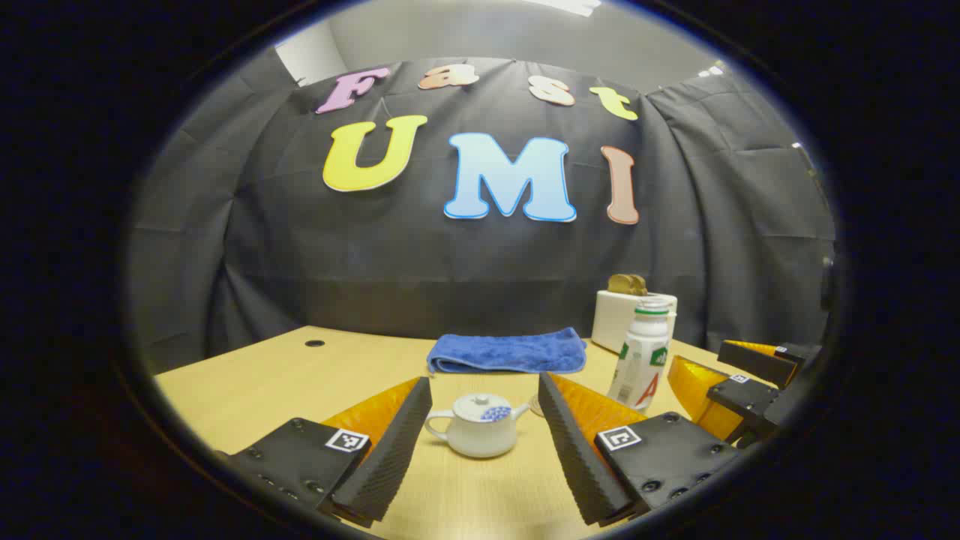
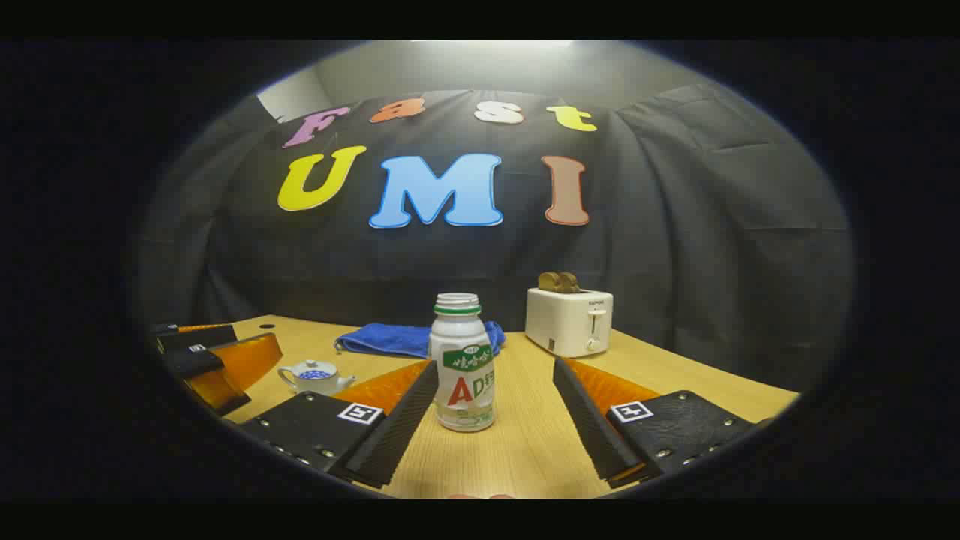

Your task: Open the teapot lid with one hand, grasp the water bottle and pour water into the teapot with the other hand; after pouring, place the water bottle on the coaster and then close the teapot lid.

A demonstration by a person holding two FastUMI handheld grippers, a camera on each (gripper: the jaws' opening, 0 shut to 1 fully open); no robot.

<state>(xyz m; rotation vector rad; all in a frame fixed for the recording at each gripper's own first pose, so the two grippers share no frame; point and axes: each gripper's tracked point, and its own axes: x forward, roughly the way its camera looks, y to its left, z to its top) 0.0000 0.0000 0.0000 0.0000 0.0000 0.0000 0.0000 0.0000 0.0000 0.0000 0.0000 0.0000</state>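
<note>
A small white teapot (image 1: 476, 426) with a blue-patterned lid in place stands on the wooden table (image 1: 247, 382). It sits between the spread fingers of my left gripper (image 1: 484, 379), which is open and not touching it. A white water bottle (image 2: 465, 367) with a green neck ring and a red-and-green label stands upright between the fingers of my right gripper (image 2: 495, 364). That gripper is open too, and the bottle is close to its left finger. The bottle (image 1: 641, 364) and the right gripper (image 1: 739, 382) also appear right of the teapot. The teapot (image 2: 315, 376) and left gripper (image 2: 217, 364) appear at the left.
A folded blue towel (image 1: 508, 352) lies behind the teapot. A white toaster (image 2: 570, 322) holding bread stands at the back right. A small pale round thing (image 1: 534, 406) lies by the teapot's spout, half hidden by my finger. The table has a cable hole (image 1: 315, 343) at the back left.
</note>
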